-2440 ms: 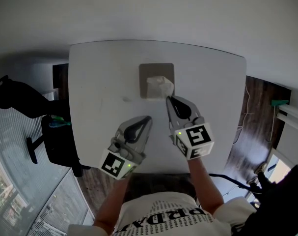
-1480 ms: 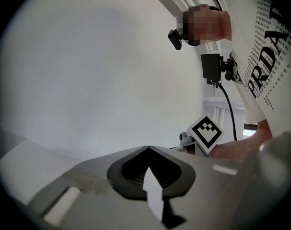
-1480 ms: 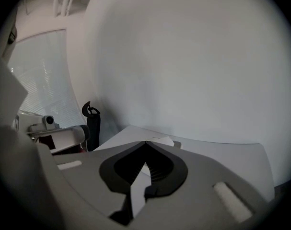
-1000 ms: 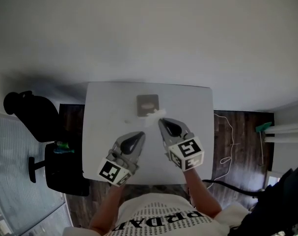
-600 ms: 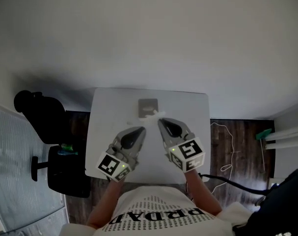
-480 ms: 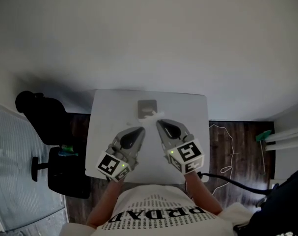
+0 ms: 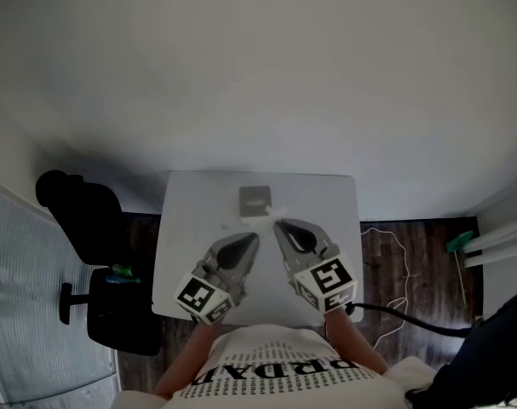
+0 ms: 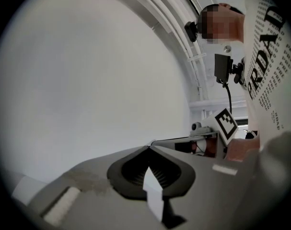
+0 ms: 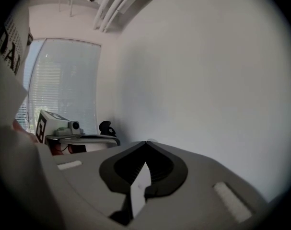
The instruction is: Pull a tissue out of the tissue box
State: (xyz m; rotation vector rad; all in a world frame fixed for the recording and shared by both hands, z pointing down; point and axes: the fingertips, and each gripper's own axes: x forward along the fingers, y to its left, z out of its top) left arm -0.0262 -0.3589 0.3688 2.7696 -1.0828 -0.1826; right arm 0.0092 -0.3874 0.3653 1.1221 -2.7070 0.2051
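A grey tissue box (image 7: 255,198) lies on the far part of the white table (image 7: 326,220), far below. A white tissue (image 7: 273,210) hangs at the tip of my right gripper (image 7: 279,223), which is shut on it, lifted clear of the box. My left gripper (image 7: 255,238) is shut beside it, holding nothing. In the left gripper view the jaws of the left gripper (image 8: 148,147) meet, facing a bare wall. In the right gripper view the right gripper (image 9: 146,143) is closed too, and the tissue barely shows there.
A black office chair (image 7: 79,220) stands left of the table on dark wood floor. A cable (image 7: 386,237) trails on the floor at the right, near a green-headed tool (image 7: 458,244). A small white speck (image 7: 228,222) lies on the table.
Both grippers have risen well above the table, which now looks smaller. The tissue has come away from the box with the right gripper. Both stay shut.
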